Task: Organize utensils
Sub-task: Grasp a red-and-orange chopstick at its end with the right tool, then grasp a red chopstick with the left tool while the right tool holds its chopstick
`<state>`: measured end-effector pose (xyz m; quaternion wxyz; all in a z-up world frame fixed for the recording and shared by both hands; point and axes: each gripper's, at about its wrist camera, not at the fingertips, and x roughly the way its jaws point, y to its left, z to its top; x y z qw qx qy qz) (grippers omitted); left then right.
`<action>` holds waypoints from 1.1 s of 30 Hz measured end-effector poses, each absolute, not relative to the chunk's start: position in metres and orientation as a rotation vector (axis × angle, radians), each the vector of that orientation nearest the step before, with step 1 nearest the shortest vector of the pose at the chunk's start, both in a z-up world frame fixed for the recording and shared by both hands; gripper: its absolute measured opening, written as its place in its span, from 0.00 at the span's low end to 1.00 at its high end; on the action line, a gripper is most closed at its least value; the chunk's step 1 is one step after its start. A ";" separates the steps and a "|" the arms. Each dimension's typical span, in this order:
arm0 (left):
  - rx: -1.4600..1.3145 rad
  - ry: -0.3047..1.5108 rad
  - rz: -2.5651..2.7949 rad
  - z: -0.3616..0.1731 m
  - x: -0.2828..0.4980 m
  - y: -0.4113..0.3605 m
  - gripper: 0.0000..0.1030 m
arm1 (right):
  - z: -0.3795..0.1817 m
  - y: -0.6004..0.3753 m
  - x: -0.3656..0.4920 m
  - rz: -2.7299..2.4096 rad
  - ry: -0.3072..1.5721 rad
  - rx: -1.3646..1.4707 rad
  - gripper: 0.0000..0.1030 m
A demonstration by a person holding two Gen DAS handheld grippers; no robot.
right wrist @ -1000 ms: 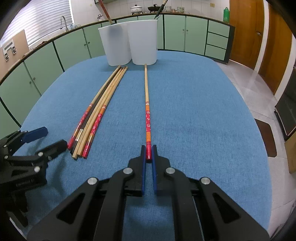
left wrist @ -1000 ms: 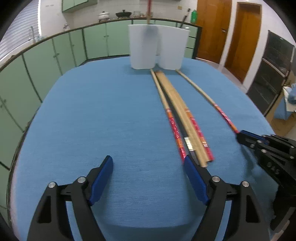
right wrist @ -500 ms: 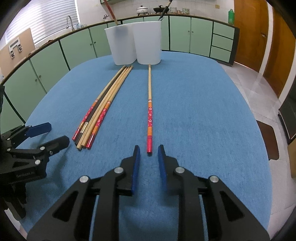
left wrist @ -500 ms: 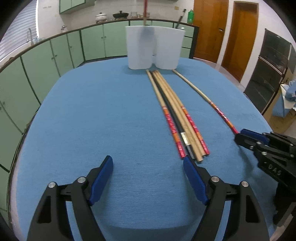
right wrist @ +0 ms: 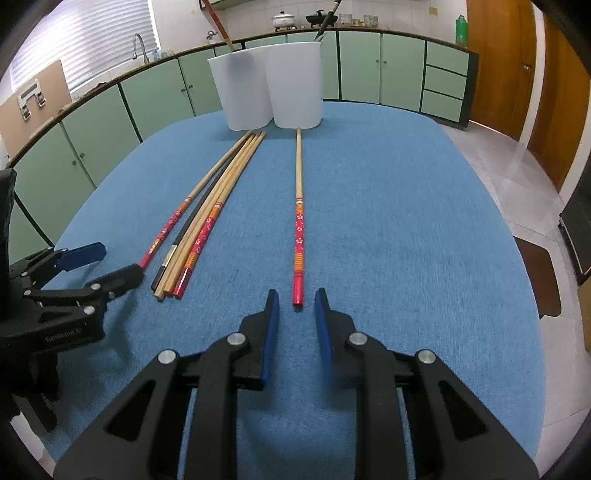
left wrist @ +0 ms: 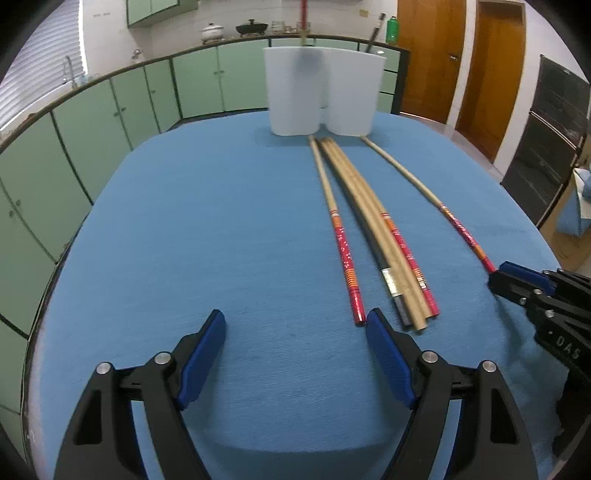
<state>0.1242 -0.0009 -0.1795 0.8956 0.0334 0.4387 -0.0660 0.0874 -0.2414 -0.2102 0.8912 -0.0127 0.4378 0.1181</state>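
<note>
My right gripper (right wrist: 296, 310) sits low over the blue tablecloth (right wrist: 388, 221), fingers spread a bit w/ nothing between them. The lone chopstick (right wrist: 298, 218) lies straight ahead on the cloth; its red patterned end stops just short of the gap between my fingertips, not touching either pad. Its bare wooden tip points far, ending just in front of the right white container (right wrist: 295, 88).

My left gripper (left wrist: 295, 334) is spread wide, empty, hovering at the near edge of the table. Its right fingertip (left wrist: 380, 332) is just beside the near ends of the chopstick bundle (left wrist: 373, 229), approx. five sticks: two red-ended, a couple plain bamboo, one dark w/ a silver band. The leftmost red one (left wrist: 341, 243) ends right next to that pad; can't tell if they touch.

Bundle runs near-to-far, tips reaching toward the left white container (left wrist: 293, 92), which stands touching the right one. A red-handled utensil (right wrist: 218, 22) sticks up from the left container, a dark one (right wrist: 327, 20) from the right.

Far bkgd: green kitchen cabinets (right wrist: 166, 92).
</note>
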 end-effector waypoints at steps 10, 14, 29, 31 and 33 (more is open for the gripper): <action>0.060 0.904 -0.141 -0.179 0.127 -0.003 0.71 | -0.211 -0.242 0.085 0.258 0.906 -0.041 0.23; 0.059 0.901 -0.162 -0.179 0.129 -0.011 0.55 | -0.211 -0.241 0.089 0.253 0.906 -0.043 0.17; 0.030 0.852 -0.220 -0.161 0.122 -0.016 0.06 | -0.198 -0.242 0.087 0.256 0.868 -0.058 0.05; 0.037 0.815 -0.220 -0.146 0.117 -0.014 0.06 | -0.188 -0.244 0.086 0.257 0.844 -0.058 0.05; 0.035 0.778 -0.221 -0.131 0.114 -0.011 0.06 | -0.176 -0.245 0.085 0.260 0.815 -0.060 0.05</action>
